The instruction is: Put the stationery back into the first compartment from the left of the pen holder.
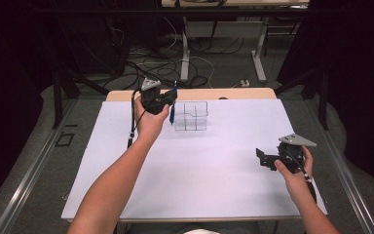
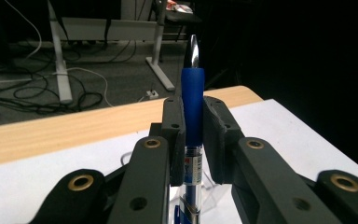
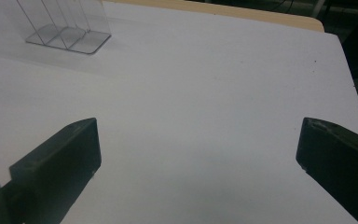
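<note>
Left gripper point(image 2: 193, 140) clamps blue pen point(image 2: 192, 98) upright, just left of clear divided box point(image 1: 191, 116); right gripper point(image 3: 198, 154) jaws wide apart, nothing between, above white sheet point(image 1: 199, 165)

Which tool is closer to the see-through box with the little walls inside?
The left tool. It holds a blue pen right beside the clear box. The right tool hangs open, far off toward the near right of the white table.
</note>
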